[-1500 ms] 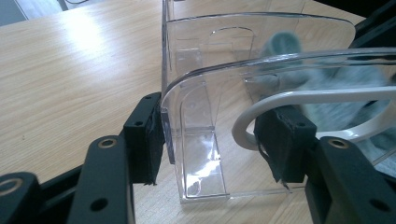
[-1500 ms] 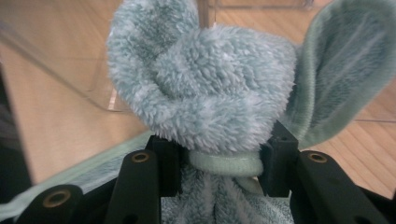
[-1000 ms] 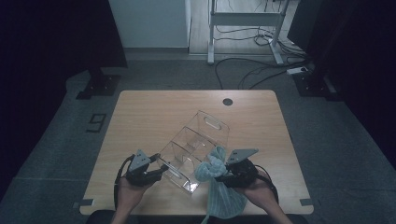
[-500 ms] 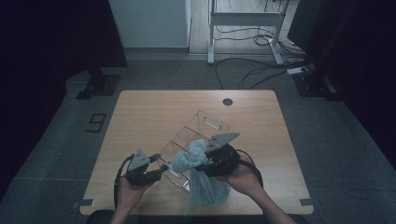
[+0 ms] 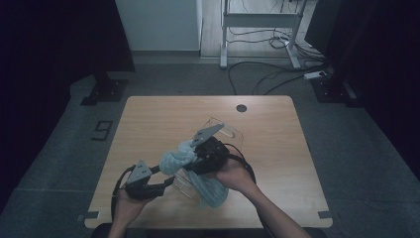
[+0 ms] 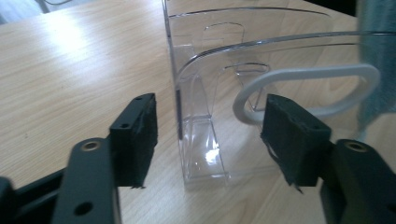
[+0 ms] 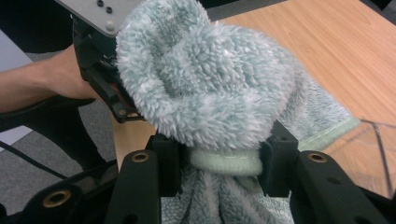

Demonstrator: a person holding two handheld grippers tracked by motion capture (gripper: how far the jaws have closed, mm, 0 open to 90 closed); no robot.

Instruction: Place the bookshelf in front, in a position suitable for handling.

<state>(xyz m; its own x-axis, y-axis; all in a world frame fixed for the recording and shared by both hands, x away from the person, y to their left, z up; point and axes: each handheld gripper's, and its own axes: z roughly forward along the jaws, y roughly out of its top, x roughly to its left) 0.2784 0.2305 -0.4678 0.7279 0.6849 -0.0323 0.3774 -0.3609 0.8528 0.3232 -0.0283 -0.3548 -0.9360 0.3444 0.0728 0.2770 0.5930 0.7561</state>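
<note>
A fluffy pale blue-green towel (image 5: pixel 176 159) (image 7: pixel 205 79) is bunched up in my right gripper (image 5: pixel 192 158) (image 7: pixel 224 158), which is shut on it; the rest of the towel hangs down toward the table's near edge. A clear plastic container (image 5: pixel 225 130) (image 6: pixel 205 116) with several dividers lies on the wooden table (image 5: pixel 148 124). My left gripper (image 5: pixel 167 181) (image 6: pixel 210 135) is open, with a clear wall of the container's near end standing between its jaws. A white plastic loop (image 6: pixel 303 88) shows through the clear walls.
A small black round hole (image 5: pixel 241 108) sits near the table's far edge. Beyond the table are a desk frame and cables on the floor (image 5: pixel 257 74). The person's hands and forearms come in at the near edge.
My right gripper has carried the towel left and away from the near edge, over the container, close to the left gripper. The left gripper has hardly moved.
</note>
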